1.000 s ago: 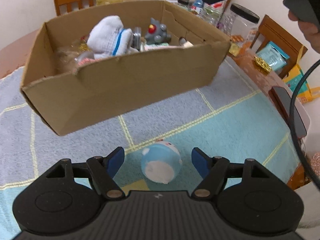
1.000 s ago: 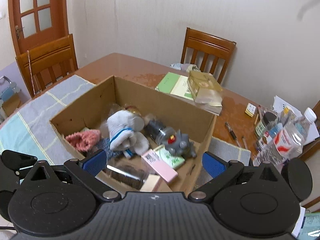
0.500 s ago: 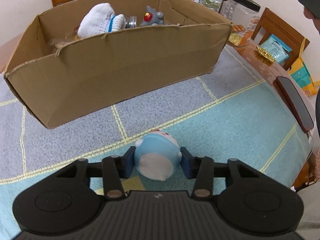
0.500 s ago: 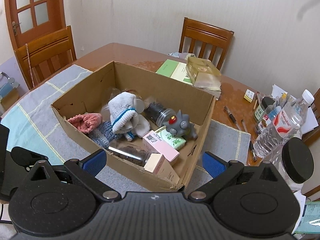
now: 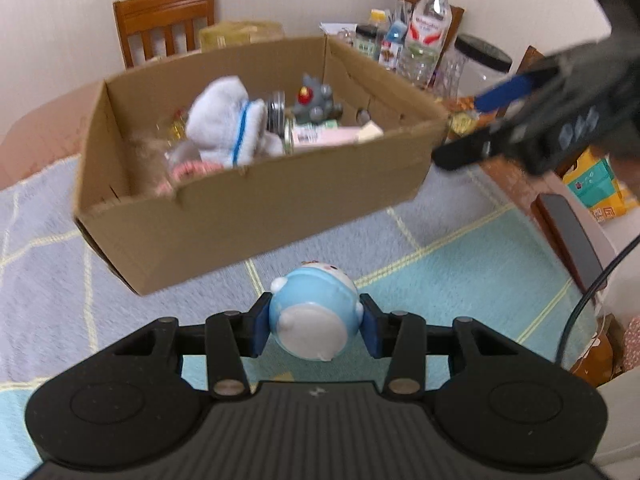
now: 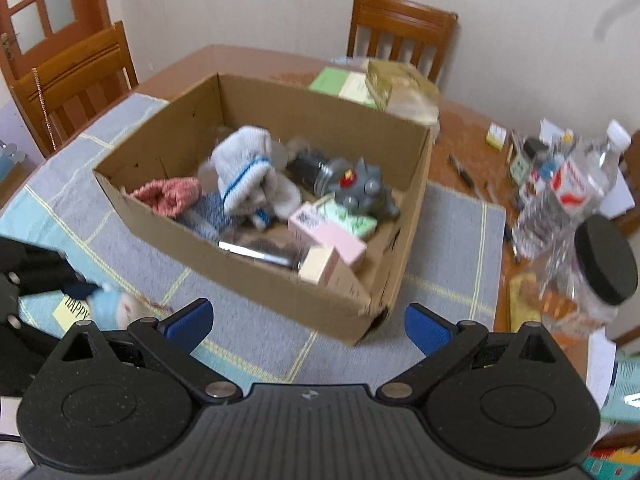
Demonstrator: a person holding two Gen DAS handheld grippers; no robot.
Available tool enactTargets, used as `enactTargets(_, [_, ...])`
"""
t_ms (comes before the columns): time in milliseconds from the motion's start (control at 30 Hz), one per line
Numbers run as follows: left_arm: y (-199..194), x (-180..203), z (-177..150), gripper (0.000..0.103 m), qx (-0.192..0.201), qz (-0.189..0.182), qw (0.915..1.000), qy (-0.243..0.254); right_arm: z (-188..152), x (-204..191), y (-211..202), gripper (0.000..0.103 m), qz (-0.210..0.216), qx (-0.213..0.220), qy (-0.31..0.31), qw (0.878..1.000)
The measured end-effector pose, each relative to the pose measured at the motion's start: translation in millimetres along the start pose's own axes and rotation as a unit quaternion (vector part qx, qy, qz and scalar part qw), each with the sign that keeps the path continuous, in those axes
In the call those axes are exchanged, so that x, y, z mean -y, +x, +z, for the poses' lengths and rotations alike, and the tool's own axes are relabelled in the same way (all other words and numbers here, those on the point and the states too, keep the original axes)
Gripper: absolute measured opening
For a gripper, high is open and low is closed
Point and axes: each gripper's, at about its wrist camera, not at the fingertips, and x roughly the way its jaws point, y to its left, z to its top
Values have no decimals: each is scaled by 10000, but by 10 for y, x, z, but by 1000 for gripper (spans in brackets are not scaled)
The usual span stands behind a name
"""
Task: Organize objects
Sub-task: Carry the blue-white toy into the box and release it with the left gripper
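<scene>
- The left tongs [image 5: 314, 328] pinch the blue toy [image 5: 314, 316] by its sides, just above the bench.
- The box [image 5: 256, 204] lies straight ahead, nearer the left hand.
- The right tongs [image 6: 308, 324] hang spread, empty.

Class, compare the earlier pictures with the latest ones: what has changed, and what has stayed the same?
The left gripper closed its open jaws on the blue-and-white round toy and now clamps it. The right gripper has come lower toward the cardboard box, jaws open and empty as before. The box and its contents stayed put.
</scene>
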Motion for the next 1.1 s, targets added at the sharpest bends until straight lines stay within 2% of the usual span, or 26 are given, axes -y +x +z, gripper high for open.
enactTargets(133, [-170, 18, 168, 44, 74, -54, 9999, 40, -25, -7, 35, 103, -86, -239, 92, 9996])
enactTargets(333, [-409, -8, 507, 44, 439, 43, 9989, 146, 0, -3, 29, 103, -83, -448, 237, 9987])
enactTargets(567, [-385, -116, 959, 45, 714, 281, 9969, 181, 17, -14, -4, 103, -164, -508, 238, 9983])
enactTargets(633, [-328, -133, 1066, 52, 762, 404, 9962, 136, 28, -2, -19, 103, -151, -489, 275, 9983])
enactTargets(700, [-284, -151, 1145, 96, 732, 552, 9958, 0, 46, 0, -34, 103, -161, -472, 311, 9983])
enactTargets(767, [-277, -154, 1162, 98, 867, 751, 9934, -92, 65, -2, -49, 103, -168, -446, 343, 9983])
enactTargets(867, [-293, -164, 1144, 99, 848, 754, 9935, -32, 96, -9, -79, 103, -164, -402, 372, 9984])
enactTargets(1100, [-369, -208, 980, 100, 853, 955, 9912, -320, 168, -38, -103, 103, -210, -370, 492, 9979])
